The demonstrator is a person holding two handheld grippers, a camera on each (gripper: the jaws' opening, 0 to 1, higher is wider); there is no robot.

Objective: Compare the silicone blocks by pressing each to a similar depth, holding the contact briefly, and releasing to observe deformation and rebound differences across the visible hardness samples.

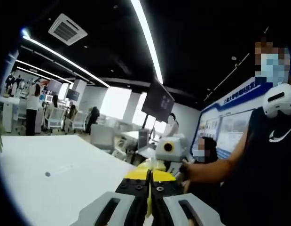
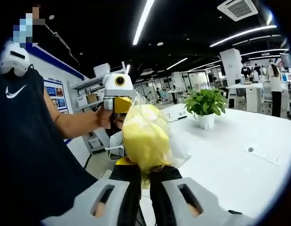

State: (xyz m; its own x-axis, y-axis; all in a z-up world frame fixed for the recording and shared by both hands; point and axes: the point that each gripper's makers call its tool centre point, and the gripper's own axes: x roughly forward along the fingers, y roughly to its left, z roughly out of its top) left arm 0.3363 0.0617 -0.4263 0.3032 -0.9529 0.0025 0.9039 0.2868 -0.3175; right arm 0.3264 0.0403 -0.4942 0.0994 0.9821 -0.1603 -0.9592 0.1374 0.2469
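A soft yellow block in a clear plastic bag (image 2: pixel 146 136) stands up between my right gripper's (image 2: pixel 144 172) jaws, which are shut on its lower end. The bag's top reaches the left gripper (image 2: pixel 118 92), held by a hand just behind it; I cannot tell whether it pinches the bag. In the left gripper view my left gripper's (image 1: pixel 149 181) jaws are pressed together with yellow at their tips. The right gripper (image 1: pixel 169 149) faces them from close by, held by a hand.
A white table (image 1: pixel 65 179) spreads to one side, with a small round hole (image 2: pixel 250 149) in it and a potted plant (image 2: pixel 206 106) farther back. A person in a black shirt (image 1: pixel 263 169) stands close. Behind are a hanging screen (image 1: pixel 157 101), shelves (image 2: pixel 89 96), desks and people.
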